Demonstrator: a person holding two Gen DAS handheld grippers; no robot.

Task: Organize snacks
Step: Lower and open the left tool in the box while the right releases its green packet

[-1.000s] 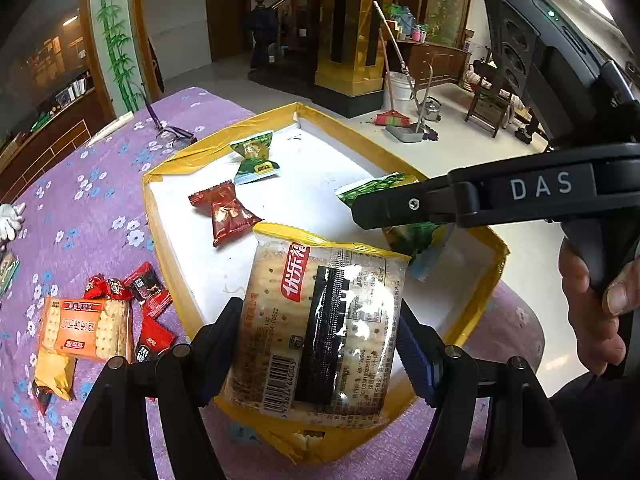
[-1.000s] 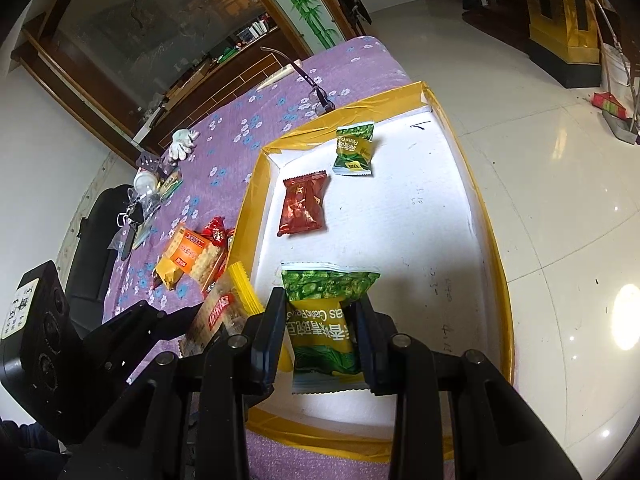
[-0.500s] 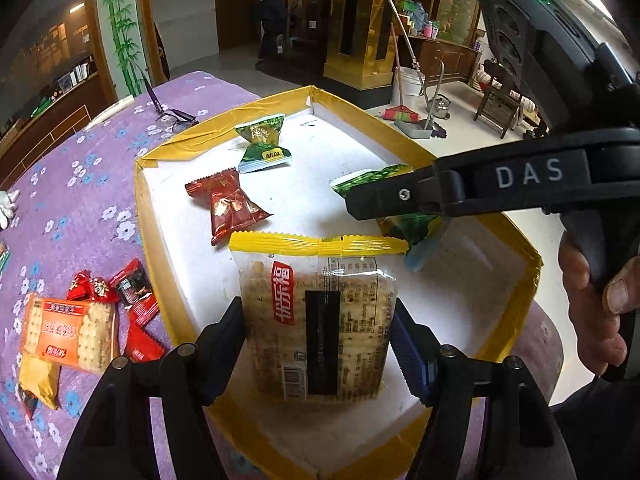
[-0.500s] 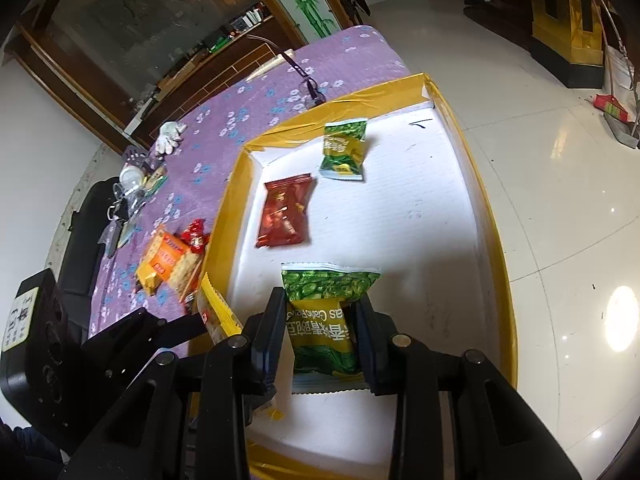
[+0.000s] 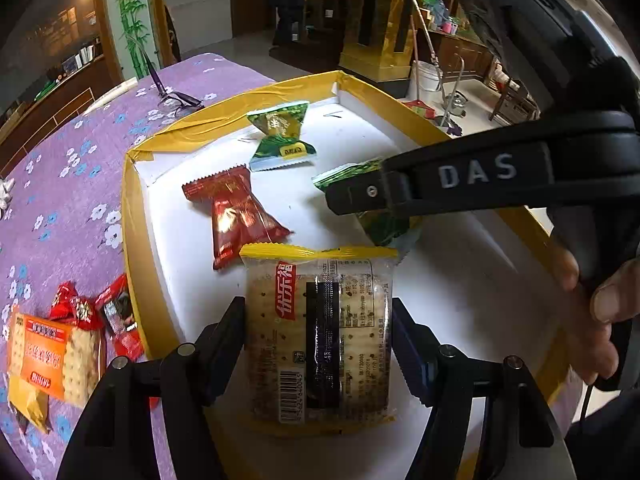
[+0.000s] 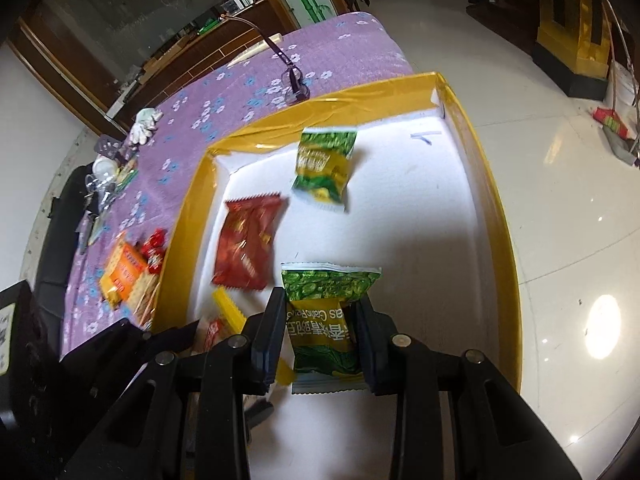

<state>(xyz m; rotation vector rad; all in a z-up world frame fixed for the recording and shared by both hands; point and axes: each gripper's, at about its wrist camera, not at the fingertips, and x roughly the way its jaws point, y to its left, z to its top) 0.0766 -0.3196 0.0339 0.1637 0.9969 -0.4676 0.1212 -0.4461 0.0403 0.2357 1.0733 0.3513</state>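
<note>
My left gripper [image 5: 318, 354] is shut on a clear cracker pack with a yellow top edge [image 5: 318, 336], held over the near end of the yellow-rimmed white box [image 5: 136, 236]. My right gripper [image 6: 320, 340] is shut on a green pea snack bag [image 6: 326, 320] over the same box [image 6: 500, 240]; it shows in the left wrist view [image 5: 360, 196] with the green bag [image 5: 384, 226]. A red packet [image 5: 236, 216] [image 6: 248, 244] and a green-yellow packet [image 5: 280, 136] [image 6: 324, 168] lie inside the box.
On the purple flowered cloth [image 5: 60, 184] left of the box lie an orange cracker pack [image 5: 48, 356] [image 6: 126, 272] and small red candies [image 5: 96, 312]. Eyeglasses [image 5: 176, 98] [image 6: 294, 80] lie beyond the box. Glossy floor [image 6: 560, 180] is to the right.
Both grippers have moved forward and lower over the box with their packs still held. The cracker pack now hangs above the box floor rather than its near rim.
</note>
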